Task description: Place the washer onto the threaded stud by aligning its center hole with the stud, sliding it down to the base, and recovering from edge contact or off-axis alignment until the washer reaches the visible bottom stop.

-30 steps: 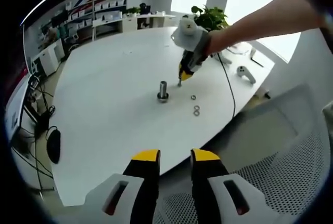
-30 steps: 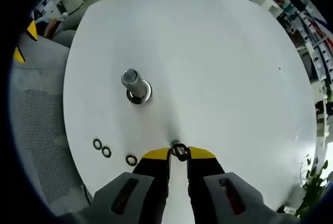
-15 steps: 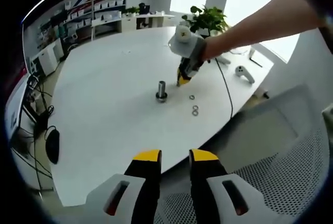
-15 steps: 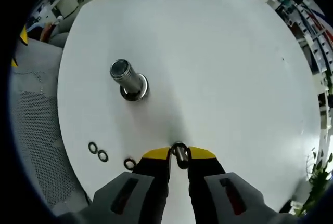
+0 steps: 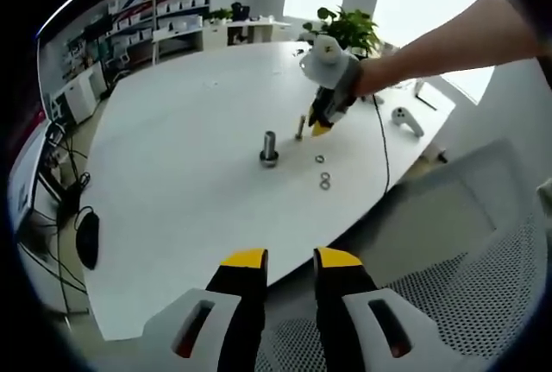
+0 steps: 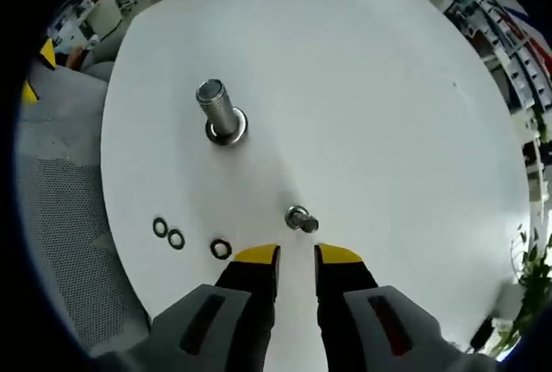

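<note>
A thick metal stud (image 6: 222, 113) stands upright on the white table (image 6: 371, 104); it also shows in the left gripper view (image 5: 269, 148). A small metal stud (image 6: 300, 218) stands free just ahead of my right gripper (image 6: 296, 255), which is open and holds nothing. Three washers (image 6: 176, 239) lie flat to the left of its jaws, the nearest washer (image 6: 221, 249) beside the left fingertip. In the left gripper view a hand holds the right gripper (image 5: 323, 122) next to the small stud (image 5: 300, 126), with the washers (image 5: 325, 180) nearby. My left gripper (image 5: 287, 260) hangs open off the table's near edge.
A grey mesh chair (image 5: 448, 294) sits under the left gripper and by the table's edge (image 6: 60, 182). A black mouse (image 5: 89, 242), a white controller (image 5: 408, 122), a black cable (image 5: 382, 152) and a potted plant (image 5: 345, 31) lie around the table's rim.
My right gripper has let go of the small stud it held and drawn back; the stud now stands alone on the table. The left gripper has stayed still.
</note>
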{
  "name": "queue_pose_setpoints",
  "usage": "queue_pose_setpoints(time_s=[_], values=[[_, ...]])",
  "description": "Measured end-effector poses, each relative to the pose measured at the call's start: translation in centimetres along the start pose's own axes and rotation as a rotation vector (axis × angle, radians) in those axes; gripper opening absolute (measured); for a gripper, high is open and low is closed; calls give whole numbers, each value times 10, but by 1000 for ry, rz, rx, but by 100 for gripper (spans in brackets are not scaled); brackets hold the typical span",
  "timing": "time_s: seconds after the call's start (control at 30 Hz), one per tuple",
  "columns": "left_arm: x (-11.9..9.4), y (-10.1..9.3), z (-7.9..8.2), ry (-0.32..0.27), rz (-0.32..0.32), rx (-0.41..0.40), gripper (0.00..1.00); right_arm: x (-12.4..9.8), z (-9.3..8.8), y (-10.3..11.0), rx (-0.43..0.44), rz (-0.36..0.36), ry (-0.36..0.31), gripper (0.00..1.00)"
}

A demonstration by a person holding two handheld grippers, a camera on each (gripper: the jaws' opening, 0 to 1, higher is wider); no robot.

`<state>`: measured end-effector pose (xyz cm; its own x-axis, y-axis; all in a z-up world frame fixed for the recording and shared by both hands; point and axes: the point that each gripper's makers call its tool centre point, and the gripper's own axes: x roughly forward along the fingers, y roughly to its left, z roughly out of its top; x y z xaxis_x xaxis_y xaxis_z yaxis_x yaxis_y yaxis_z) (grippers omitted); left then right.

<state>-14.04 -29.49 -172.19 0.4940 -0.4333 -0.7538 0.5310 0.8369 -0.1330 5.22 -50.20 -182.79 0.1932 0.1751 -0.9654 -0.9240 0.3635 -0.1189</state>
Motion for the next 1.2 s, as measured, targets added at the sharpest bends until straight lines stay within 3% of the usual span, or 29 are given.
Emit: queue_pose_setpoints(time_s=[0.5,0.83,1.03,1.2], values=[[-2,3,0,-8,22,-17,20,-26,-50,15,58,-9,-30,20],[-2,6,1,-11,36,-23,20,-40,-47,32,76,14,-85,21],[-3,8,1,-15,54,-30,20,-33,-48,35,91,32,-81,22],[-1,7,-4,11,56,-14,21,-31,-39,46,35,40,-82,23]])
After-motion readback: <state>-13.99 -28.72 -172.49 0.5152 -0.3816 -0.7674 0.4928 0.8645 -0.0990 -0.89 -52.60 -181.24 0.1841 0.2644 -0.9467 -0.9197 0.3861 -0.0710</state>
